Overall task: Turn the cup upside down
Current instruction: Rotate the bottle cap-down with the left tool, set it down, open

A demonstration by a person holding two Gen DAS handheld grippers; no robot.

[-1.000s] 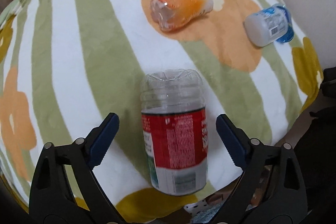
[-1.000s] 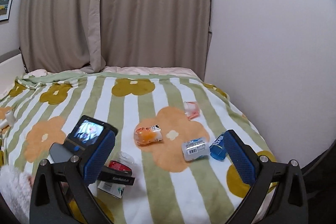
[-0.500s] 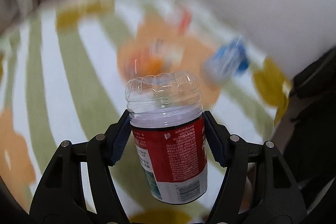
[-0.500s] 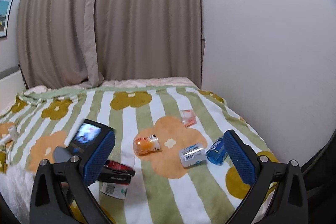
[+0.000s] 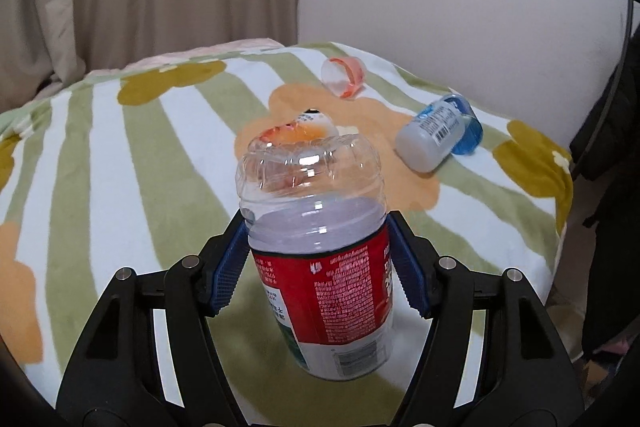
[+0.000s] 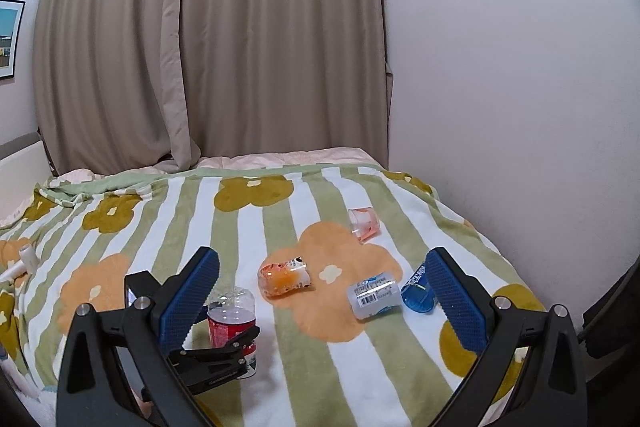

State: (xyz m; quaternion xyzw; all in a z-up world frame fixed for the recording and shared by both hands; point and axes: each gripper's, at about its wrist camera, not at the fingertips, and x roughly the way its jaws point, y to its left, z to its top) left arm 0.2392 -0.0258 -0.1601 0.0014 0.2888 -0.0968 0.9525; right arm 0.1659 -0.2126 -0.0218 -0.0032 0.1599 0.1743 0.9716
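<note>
A clear plastic cup with a red label (image 5: 320,255) stands nearly upright, closed base uppermost, open end down by the striped blanket (image 5: 120,163). My left gripper (image 5: 318,267) is shut on its middle, blue pads pressed to both sides. In the right wrist view the same cup (image 6: 233,323) stands at the lower left with the left gripper's black arm (image 6: 212,351) across it. My right gripper (image 6: 320,299) hangs open above the bed, holding nothing.
Lying on the blanket are an orange cup (image 6: 285,277), a white-labelled cup (image 6: 372,297), a blue cup (image 6: 418,291) and a pink-rimmed cup (image 6: 363,223). A wall (image 6: 500,87) borders the bed's right side, curtains (image 6: 200,47) hang behind. A white object (image 6: 28,255) lies far left.
My left gripper closed on the red-labelled cup, which lay on its side, and tipped it up to stand with its base on top. The right gripper lifted slightly.
</note>
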